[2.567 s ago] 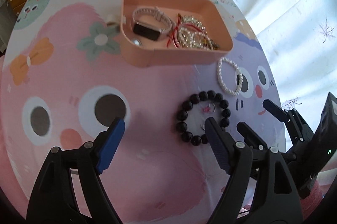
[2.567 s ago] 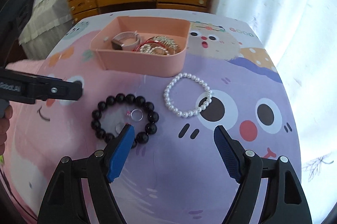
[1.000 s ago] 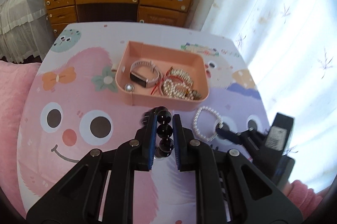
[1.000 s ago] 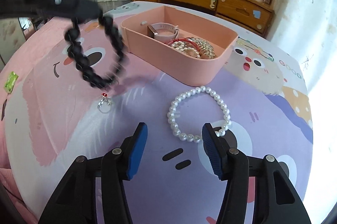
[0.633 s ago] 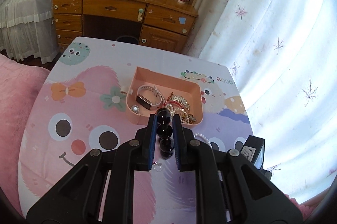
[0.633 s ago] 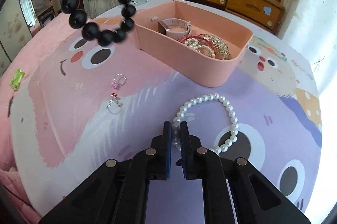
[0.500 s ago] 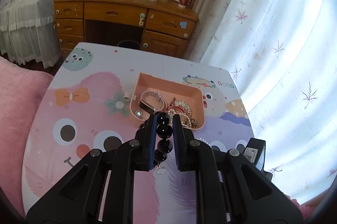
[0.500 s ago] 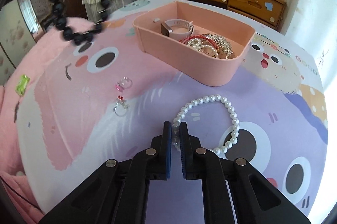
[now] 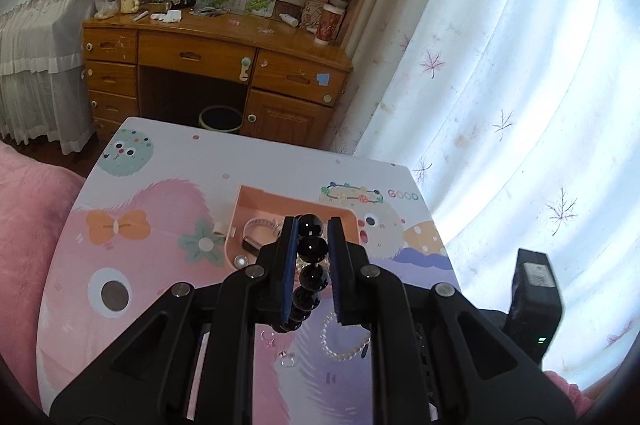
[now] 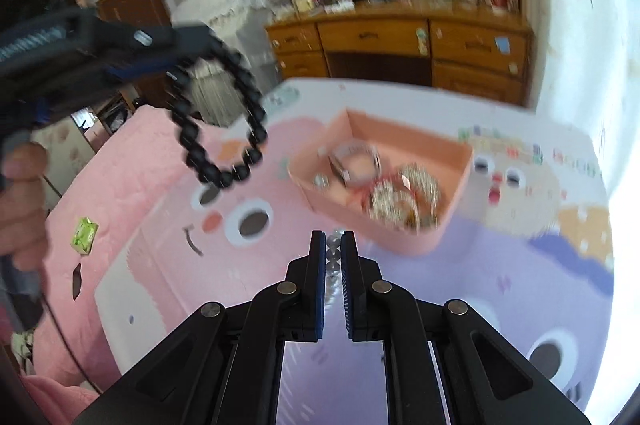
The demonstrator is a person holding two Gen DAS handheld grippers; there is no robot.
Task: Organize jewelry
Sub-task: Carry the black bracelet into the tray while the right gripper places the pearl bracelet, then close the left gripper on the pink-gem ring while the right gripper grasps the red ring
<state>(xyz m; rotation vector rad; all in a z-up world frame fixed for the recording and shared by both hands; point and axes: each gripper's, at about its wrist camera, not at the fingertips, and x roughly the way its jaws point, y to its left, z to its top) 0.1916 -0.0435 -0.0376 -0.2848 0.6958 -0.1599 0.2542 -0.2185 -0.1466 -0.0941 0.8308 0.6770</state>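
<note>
My left gripper [image 9: 314, 225] is shut on a black bead bracelet [image 9: 310, 267], which hangs in a loop well above the table. The right wrist view shows the same black bracelet [image 10: 220, 129] dangling from the left gripper [image 10: 176, 37] at upper left. My right gripper [image 10: 332, 241] is shut on a white pearl bracelet [image 10: 332, 257]; only a few beads show between its pads. In the left wrist view the pearl bracelet [image 9: 344, 343] hangs low between the arms. Ahead of both grippers stands the pink tray [image 9: 256, 201], [image 10: 452, 185], with a watch and several bracelets in it.
Two small rings [image 9: 268, 337], [image 9: 288, 359] lie on the cartoon-print table [image 9: 168, 161]. Pink bedding [image 10: 120, 177] with a green packet [image 10: 84, 235] lies left of it. A hand [image 10: 20, 193] holds the left gripper. A wooden desk [image 9: 216, 57] and curtain [image 9: 500, 85] stand beyond.
The right gripper closed on the pearl bracelet and lifted it off the table. The left gripper rose higher with the black bracelet, so the table looks farther away.
</note>
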